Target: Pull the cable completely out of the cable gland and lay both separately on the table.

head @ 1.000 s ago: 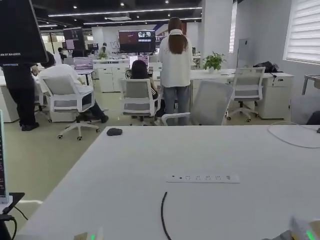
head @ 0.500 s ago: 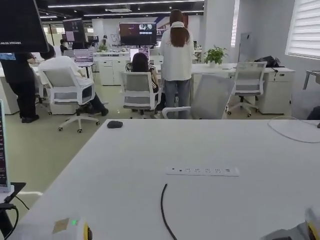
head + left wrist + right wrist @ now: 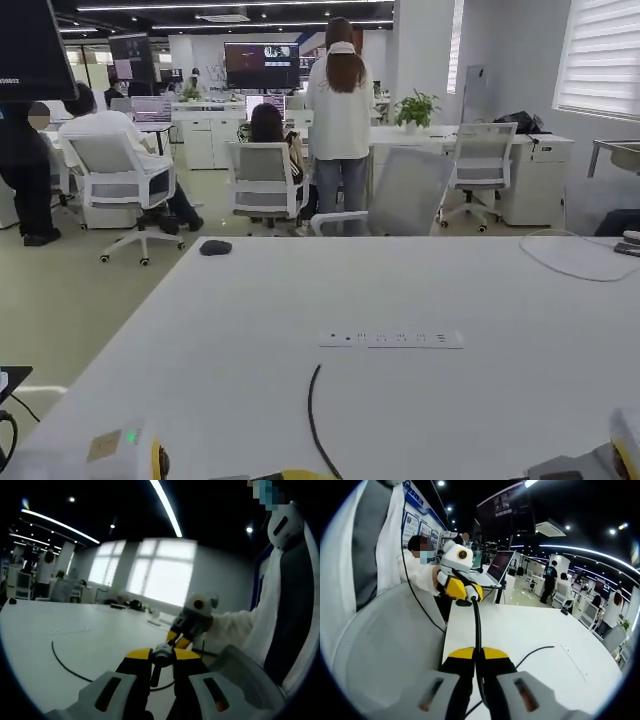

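The left gripper (image 3: 161, 661) has its fingers clamped on the small grey metal cable gland (image 3: 161, 652). The right gripper (image 3: 476, 656) pinches the thin black cable (image 3: 477, 622), which runs toward 12 o'clock into that gland. By my judgement the pull-out is unfinished, and both are held above the white table (image 3: 450, 400).

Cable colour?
Black; best in the right gripper view, cable running from the right gripper to the cable gland.
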Demonstrator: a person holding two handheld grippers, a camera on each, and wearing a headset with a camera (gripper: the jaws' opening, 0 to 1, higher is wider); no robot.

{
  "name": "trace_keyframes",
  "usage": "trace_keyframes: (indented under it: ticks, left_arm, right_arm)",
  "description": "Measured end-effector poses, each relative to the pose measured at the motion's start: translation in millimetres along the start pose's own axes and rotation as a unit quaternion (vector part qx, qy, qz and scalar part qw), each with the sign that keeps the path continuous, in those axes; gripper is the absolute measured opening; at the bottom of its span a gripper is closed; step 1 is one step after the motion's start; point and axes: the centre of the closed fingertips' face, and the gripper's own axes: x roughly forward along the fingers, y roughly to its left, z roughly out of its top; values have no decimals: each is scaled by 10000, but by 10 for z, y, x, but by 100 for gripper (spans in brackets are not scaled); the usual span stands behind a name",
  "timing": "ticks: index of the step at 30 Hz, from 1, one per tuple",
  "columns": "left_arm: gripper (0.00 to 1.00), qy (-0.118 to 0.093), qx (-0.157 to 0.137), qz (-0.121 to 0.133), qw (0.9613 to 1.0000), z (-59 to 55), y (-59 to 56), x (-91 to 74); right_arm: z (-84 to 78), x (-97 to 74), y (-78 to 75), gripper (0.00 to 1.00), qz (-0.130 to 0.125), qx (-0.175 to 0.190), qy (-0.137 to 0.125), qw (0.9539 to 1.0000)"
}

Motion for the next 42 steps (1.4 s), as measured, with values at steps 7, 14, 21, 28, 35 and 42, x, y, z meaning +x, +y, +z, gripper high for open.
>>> trace_keyframes:
  ticks: [7,14,21,28,35,42]
  left_arm:
    - [16,11,102,31,9999,-6,-4,-17]
    - [16,-68,88,158,9998,34,80,-73]
    - [16,-73,112,219,9997,44,106,-93]
    - [16,-38,191,354,9992,68,147,-180]
    - [16,-85,169,596,9980,86,237,-262]
    - [17,-3,192,632,9978,50,243,-234]
  right_arm:
    - [2,6,-8,3,-23,89,-55,9999]
    - [-69,-35,-65,3,-74,182,-53,9998]
    - [-179,-103,-113,3,-156,397,-56,9991]
    - [-256,-171,-140,3,-245,601,-122,9978]
    - [-431,-213,-215,3,-462,772,30,9959]
    - [-681,-98,-308,3,-609,982,300,9928]
